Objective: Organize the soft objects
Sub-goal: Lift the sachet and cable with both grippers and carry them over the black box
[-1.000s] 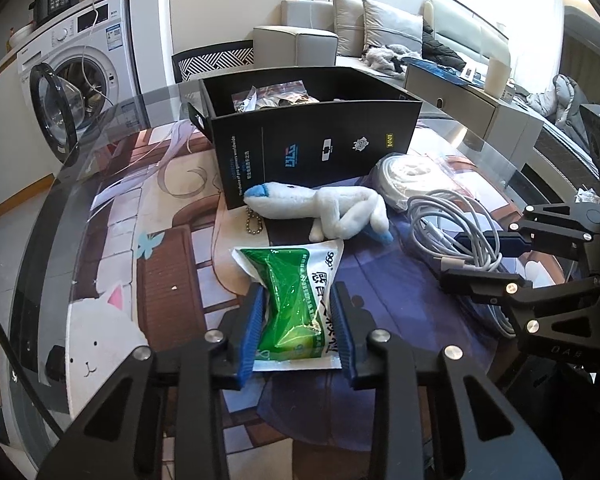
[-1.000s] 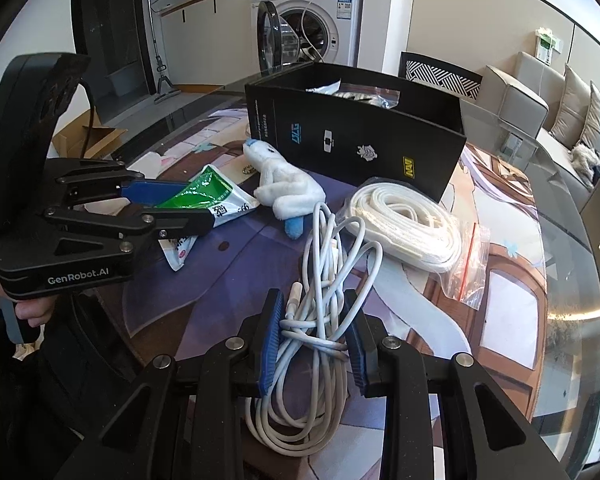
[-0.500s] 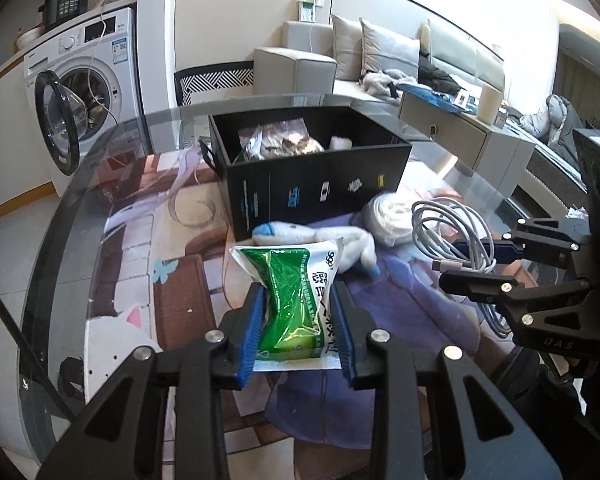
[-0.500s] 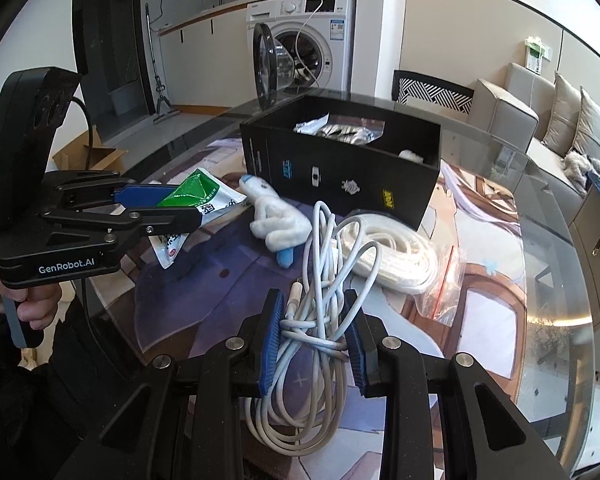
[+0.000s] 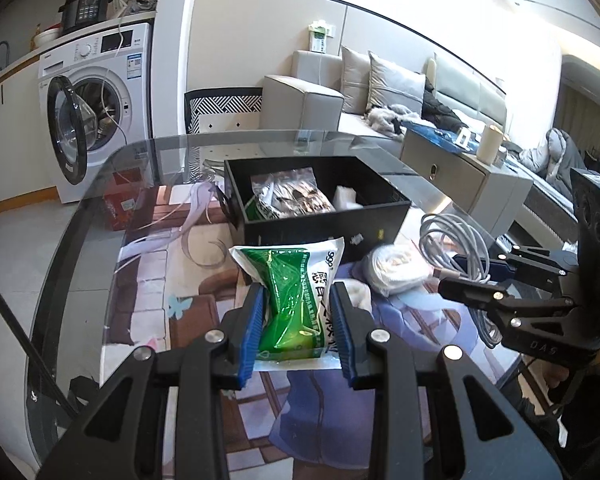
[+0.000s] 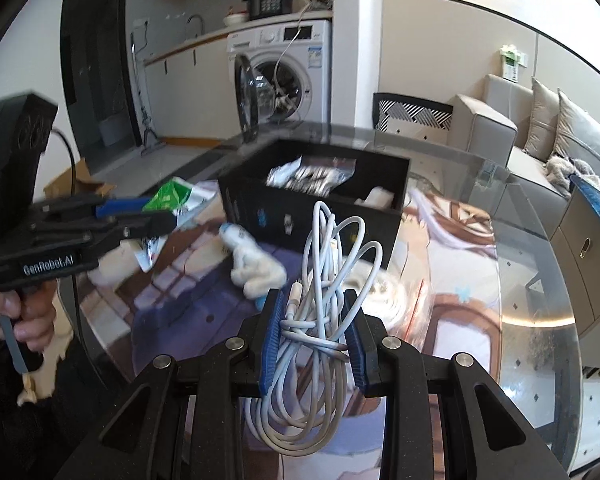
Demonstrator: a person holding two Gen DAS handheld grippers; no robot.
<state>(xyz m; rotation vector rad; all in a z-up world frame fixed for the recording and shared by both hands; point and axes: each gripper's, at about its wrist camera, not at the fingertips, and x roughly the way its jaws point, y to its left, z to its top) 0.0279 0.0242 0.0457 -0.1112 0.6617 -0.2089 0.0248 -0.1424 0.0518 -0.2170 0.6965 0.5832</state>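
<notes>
My left gripper (image 5: 298,330) is shut on a green and white soft packet (image 5: 294,300), held above the glass table short of the black box (image 5: 320,232). My right gripper (image 6: 312,332) is shut on a coiled white cable (image 6: 320,280), also lifted clear of the table. The open black box (image 6: 312,216) holds a clear bag of dark contents and a white item. A white plush toy (image 6: 252,264) lies on the table in front of the box, and a bagged coil of white cord (image 5: 396,268) lies beside it. In the left wrist view the right gripper (image 5: 472,276) shows side-on with the cable.
The round glass table (image 5: 80,240) covers a patterned mat. A washing machine (image 5: 96,112) with its door open stands behind it, a patterned chair (image 5: 224,112) at the far edge, and a sofa (image 5: 380,92) and low cabinet (image 5: 464,180) to the right. A hand (image 6: 24,312) grips the left gripper's handle.
Both grippers have risen from the table with the packet and the cable in them. The black box now sits lower in view and its inside shows.
</notes>
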